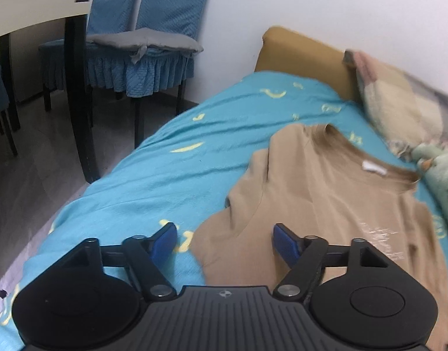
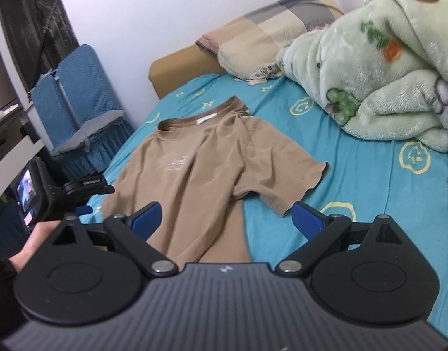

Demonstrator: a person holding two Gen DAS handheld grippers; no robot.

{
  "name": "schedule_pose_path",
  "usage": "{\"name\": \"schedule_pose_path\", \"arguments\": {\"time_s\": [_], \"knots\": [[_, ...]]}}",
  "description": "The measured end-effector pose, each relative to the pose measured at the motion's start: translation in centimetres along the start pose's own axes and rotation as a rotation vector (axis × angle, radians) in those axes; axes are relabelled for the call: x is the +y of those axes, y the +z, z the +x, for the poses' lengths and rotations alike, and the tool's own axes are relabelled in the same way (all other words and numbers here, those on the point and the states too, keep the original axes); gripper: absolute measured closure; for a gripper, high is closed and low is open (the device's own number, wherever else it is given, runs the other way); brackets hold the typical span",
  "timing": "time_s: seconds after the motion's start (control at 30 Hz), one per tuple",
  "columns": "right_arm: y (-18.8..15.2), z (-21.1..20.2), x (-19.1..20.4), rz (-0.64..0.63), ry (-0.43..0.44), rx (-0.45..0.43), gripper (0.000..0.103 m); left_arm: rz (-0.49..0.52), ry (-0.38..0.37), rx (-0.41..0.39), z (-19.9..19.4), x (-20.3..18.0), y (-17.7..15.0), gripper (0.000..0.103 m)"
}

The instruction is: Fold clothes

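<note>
Right wrist: tan T-shirt (image 2: 194, 158) lies wrinkled, collar away; both claws (image 2: 226, 222) (image 1: 224, 242) spread apart, empty.

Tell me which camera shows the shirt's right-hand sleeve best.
The right wrist view: the sleeve lies spread flat on the bedsheet, hem fully visible. The left wrist view shows only the T-shirt body and collar, that sleeve out of frame.

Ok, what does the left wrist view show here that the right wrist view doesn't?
Only the left wrist view shows the dark chair frame and the floor. Only the right wrist view shows the green fleece blanket in full, the T-shirt's spread sleeve, and the left gripper in a hand. Both show the tan T-shirt, the blue sheet, and open jaws.
</note>
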State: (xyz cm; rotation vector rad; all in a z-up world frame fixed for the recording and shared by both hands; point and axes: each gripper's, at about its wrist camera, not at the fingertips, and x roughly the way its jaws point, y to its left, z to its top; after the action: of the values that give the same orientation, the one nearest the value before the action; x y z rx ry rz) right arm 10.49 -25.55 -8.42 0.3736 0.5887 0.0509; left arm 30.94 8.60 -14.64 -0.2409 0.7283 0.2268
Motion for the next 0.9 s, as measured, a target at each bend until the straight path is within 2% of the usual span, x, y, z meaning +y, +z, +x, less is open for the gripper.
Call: {"name": "schedule_pose_path", "arguments": {"time_s": [0.07, 0.13, 0.17, 0.2, 0.27, 0.33, 0.4, 0.5, 0.57, 0.63, 0.73, 0.8, 0.9], "knots": [[0.3, 1.0, -0.8, 0.028, -0.001, 0.006, 0.006, 0.044, 0.023, -0.008, 0.8, -0.9, 0.1, 0.049], [0.4, 1.8, -1.5, 0.055, -0.006, 0.017, 0.006, 0.124, 0.043, -0.018, 1.3, -2.2, 0.1, 0.068], [0.5, 2.1, -1.9, 0.068, -0.009, 0.022, 0.006, 0.174, 0.05, -0.019, 1.4, -3.0, 0.0, 0.085], [0.5, 2.2, -2.2, 0.081, -0.009, 0.029, 0.006, 0.229, 0.068, -0.031, 1.2, -4.0, -0.1, 0.09], [0.5, 2.4, -2.7, 0.111, -0.006, 0.042, 0.006, 0.379, 0.135, -0.086, 0.4, -6.8, -0.8, 0.092], [0.5, 2.3, -3.2, 0.139, -0.006, 0.043, 0.006, 0.623, 0.192, -0.19, -0.9, -10.3, -2.6, 0.093], [0.6, 2.2, -3.7, 0.158, -0.016, 0.04, 0.006, 0.878, 0.207, -0.282, -2.0, -13.7, -5.5, 0.093], [0.6, 2.1, -4.0, 0.182, -0.039, 0.031, 0.006, 1.118, 0.147, -0.285, -2.7, -17.5, -9.6, 0.093], [0.5, 2.2, -4.1, 0.187, -0.057, 0.027, 0.006, 1.181, 0.095, -0.238, -2.5, -19.2, -11.3, 0.093], [0.4, 2.4, -4.0, 0.167, -0.062, 0.033, 0.006, 1.183, 0.081, -0.211, -2.4, -20.1, -12.0, 0.094], [0.2, 2.4, -4.2, 0.159, -0.062, 0.048, 0.006, 1.051, 0.019, -0.169, -3.3, -19.4, -10.5, 0.091], [0.2, 2.1, -4.7, 0.176, -0.058, 0.047, 0.006, 0.93, -0.05, -0.131, -4.4, -18.2, -8.9, 0.071], [0.2, 1.7, -5.0, 0.205, -0.063, 0.04, 0.006, 0.73, -0.14, -0.091, -5.8, -15.4, -6.8, 0.05]]}}
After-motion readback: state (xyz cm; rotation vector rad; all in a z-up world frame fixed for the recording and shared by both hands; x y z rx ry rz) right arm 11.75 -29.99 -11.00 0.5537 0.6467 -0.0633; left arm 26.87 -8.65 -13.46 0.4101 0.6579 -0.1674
